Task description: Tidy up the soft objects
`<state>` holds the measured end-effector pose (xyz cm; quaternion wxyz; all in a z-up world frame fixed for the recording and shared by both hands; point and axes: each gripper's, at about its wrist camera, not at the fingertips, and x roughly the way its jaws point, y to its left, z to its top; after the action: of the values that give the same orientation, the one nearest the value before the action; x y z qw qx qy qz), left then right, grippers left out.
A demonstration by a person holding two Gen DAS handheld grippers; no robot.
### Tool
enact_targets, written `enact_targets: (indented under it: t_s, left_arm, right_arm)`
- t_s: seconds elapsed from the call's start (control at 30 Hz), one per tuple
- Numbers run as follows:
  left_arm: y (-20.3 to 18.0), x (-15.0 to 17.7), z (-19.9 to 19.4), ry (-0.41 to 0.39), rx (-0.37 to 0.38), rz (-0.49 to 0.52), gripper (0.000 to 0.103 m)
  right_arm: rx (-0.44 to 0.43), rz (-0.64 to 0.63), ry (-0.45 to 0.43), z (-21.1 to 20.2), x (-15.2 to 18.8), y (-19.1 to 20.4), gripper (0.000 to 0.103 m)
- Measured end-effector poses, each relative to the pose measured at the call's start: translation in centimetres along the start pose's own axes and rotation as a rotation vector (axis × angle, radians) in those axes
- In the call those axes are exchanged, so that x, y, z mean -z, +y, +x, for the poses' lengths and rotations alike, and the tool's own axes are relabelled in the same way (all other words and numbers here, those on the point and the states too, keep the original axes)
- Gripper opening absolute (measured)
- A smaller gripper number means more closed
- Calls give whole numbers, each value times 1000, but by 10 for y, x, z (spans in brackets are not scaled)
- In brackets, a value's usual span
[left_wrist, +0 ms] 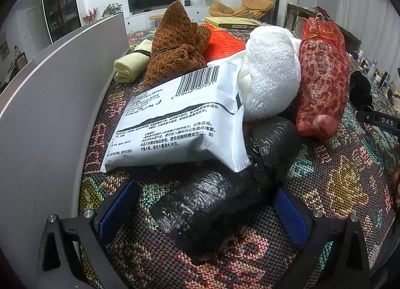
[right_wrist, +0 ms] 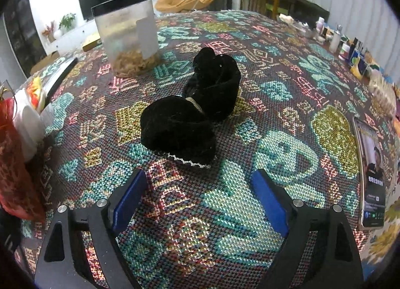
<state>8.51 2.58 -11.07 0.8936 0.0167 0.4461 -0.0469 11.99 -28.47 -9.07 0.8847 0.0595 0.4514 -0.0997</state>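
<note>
The black velvet bundle [right_wrist: 192, 116] lies just ahead of the right gripper [right_wrist: 200, 196], whose jaws stand wide and hold nothing; it looks light, limp and slightly slick, so I would pinch it across the fat near lobe. The left gripper [left_wrist: 205, 211] also gapes, straddling a crinkly black plastic roll [left_wrist: 225, 184], apparently without pressing it, beside a white pouch [left_wrist: 180, 124]. All rests on a grippy woven tablecloth [right_wrist: 287, 114] in a living room.

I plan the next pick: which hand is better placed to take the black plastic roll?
Left. The left gripper is open around the black plastic roll; the right gripper faces a black cloth.
</note>
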Motion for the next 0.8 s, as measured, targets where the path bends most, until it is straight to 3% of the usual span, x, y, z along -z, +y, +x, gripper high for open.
enact_targets:
  t_s: [0.2, 0.3, 0.4, 0.5, 0.63, 0.7, 0.8]
  left_arm:
    - [-4, 6, -7, 34, -28, -18, 103]
    - [-11, 18, -22, 51, -3, -6, 102]
    - [-30, 21, -45, -7, 43, 59, 102]
    - [-56, -2, -59, -69, 49, 110, 102]
    - [-87, -38, -56, -141, -55, 137, 102]
    - [-101, -48, -56, -128, -113, 182, 98]
    - [-91, -40, -55, -82, -131, 167, 98]
  right_arm:
    - [0, 0, 0, -1, 1, 2, 90]
    - [0, 0, -1, 0, 0, 1, 90]
    - [-1, 1, -2, 0, 1, 1, 90]
    - [-36, 31, -14, -5, 2, -3, 89]
    - [-185, 244, -73, -18, 6, -45, 89]
    - [-218, 330, -80, -18, 10, -63, 89]
    - [-277, 386, -98, -18, 11, -74, 89]
